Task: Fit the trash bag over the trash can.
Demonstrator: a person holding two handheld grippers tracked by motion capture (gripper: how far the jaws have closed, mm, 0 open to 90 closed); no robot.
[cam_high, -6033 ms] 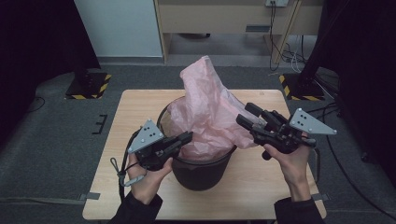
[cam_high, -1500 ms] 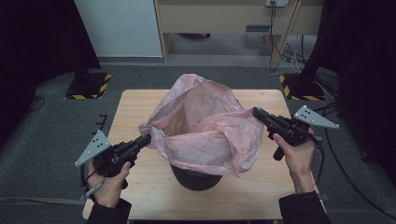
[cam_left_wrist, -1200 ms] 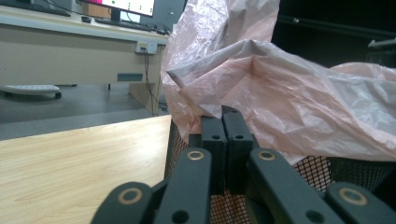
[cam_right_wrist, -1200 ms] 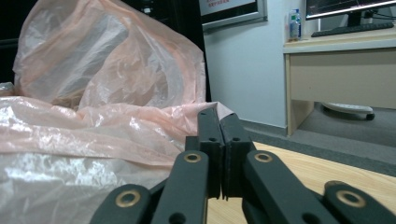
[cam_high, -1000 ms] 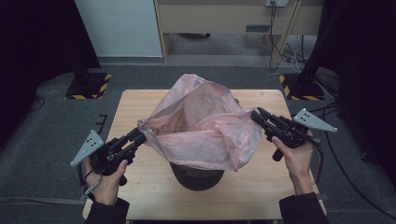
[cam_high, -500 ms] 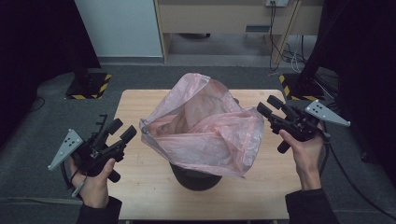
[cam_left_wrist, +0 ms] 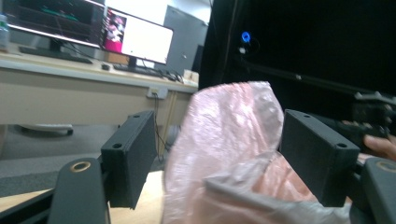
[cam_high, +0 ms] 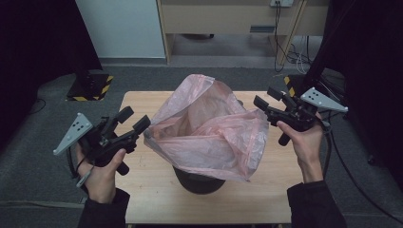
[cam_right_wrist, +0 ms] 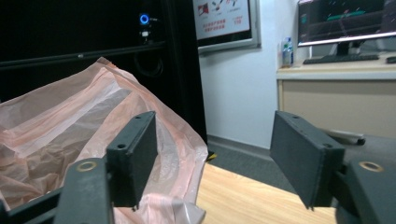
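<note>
Both grippers' fingers (cam_high: 133, 121) (cam_high: 267, 97) spread apart, flanking pink bag (cam_high: 209, 128) draped over bin (cam_high: 197, 178).

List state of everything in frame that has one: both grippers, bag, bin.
Left gripper: open, fingers clear of the bag, holding nothing.
Right gripper: open, holding nothing, beside the bag's edge.
Pink bag: mouth spread open, sitting in the bin, rim draped over its front and not yet pulled down snug.
Bin: upright on the table, mostly covered by the bag.

A lab-like office: computer monitors (cam_left_wrist: 135, 39) on a long desk (cam_left_wrist: 70, 70), black curtains (cam_high: 366, 57).
</note>
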